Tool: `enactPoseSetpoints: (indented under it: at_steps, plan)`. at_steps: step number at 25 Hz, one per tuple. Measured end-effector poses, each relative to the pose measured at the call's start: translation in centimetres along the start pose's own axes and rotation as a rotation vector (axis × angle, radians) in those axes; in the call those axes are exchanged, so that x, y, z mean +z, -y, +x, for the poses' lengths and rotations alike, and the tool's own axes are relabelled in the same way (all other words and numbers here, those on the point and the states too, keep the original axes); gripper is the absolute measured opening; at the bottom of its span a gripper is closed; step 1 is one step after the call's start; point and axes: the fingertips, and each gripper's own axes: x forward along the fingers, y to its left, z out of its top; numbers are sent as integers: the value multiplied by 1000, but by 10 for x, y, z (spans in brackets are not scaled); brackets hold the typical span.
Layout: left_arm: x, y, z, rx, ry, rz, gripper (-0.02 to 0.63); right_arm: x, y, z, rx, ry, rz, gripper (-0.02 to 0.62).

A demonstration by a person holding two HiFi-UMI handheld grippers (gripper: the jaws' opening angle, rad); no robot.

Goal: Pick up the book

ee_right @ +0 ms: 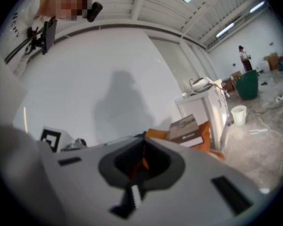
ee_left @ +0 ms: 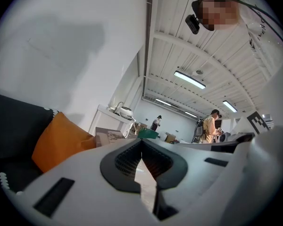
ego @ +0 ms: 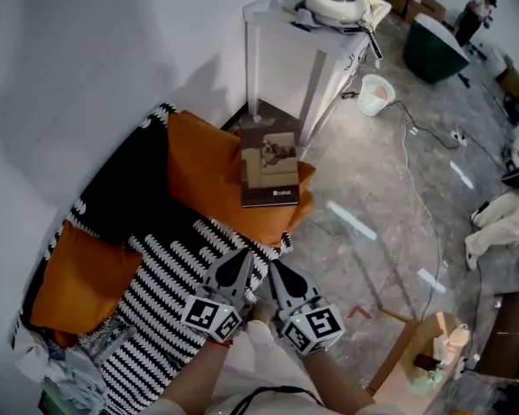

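The book (ego: 270, 168) is being supported by an orange cushion (ego: 199, 175), at 12 o'clock from the left gripper (ego: 244, 256) and right gripper (ego: 275, 268), both being held closed and empty.

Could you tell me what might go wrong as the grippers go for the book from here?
Both the left gripper and right gripper have their jaws together; reaching the book like that would likely shove it rather than grip it.
The book lies on a soft orange cushion near its floor-side edge, so a nudge could slide it off.
The white side table stands close behind it; an overshoot might bump it.
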Motion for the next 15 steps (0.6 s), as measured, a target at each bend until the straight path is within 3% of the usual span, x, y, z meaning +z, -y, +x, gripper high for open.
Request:
enactPoseSetpoints:
  at_steps: [8, 15]
  plan:
    - [-8, -15, 19, -25, 36, -126, 23, -11, 19, 15, -15, -9, 39, 14]
    - [-40, -43, 42, -36, -9, -276, 25, -28, 40, 37, -41, -40, 31, 14]
